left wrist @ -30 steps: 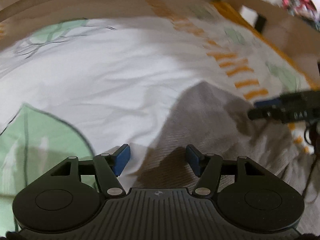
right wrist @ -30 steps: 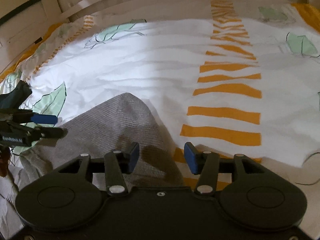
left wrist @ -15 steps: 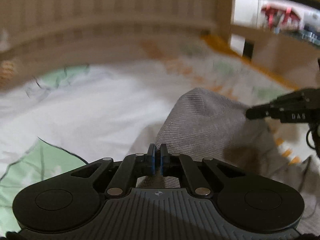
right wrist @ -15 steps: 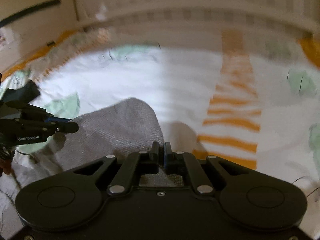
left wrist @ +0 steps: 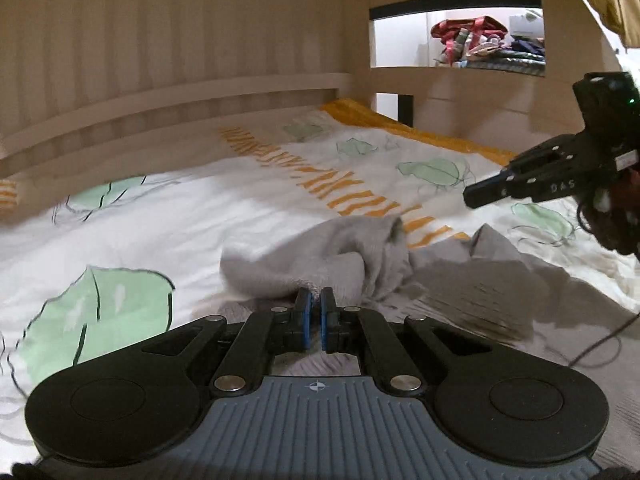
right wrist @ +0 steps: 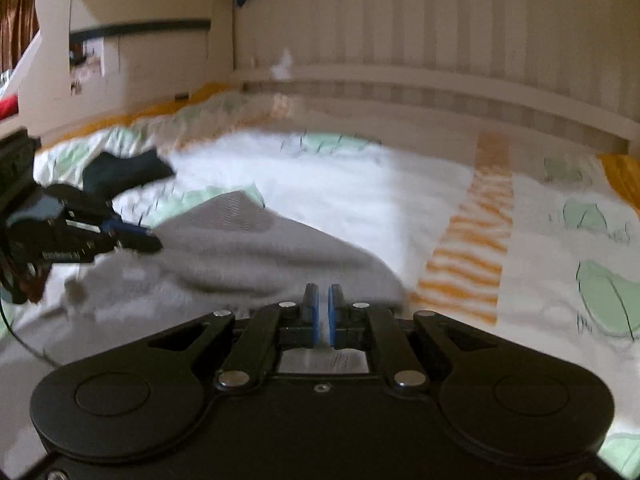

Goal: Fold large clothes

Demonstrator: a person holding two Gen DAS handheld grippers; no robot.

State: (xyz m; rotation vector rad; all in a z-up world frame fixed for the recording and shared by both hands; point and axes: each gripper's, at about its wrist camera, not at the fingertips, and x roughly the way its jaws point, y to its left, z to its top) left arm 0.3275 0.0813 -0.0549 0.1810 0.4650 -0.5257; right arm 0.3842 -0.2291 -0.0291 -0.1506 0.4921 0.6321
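Left wrist view: the grey garment point(left wrist: 344, 256) lies rumpled on the bed, its near edge bunched up right at the left gripper point(left wrist: 313, 307), whose blue pads are pressed together on a fold of the cloth. The white bedspread point(left wrist: 200, 216) under it carries green leaf prints and an orange striped band. A pale slatted bed frame point(left wrist: 172, 92) runs along the far side, and a shelf opening behind it shows a heap of coloured fabric point(left wrist: 480, 42).

From the right wrist view, the right gripper point(right wrist: 322, 300) has its jaws a narrow slit apart and opening slightly. The garment's edge is at the pads; whether they pinch it I cannot tell. A dark cloth point(right wrist: 128, 172) lies farther left.
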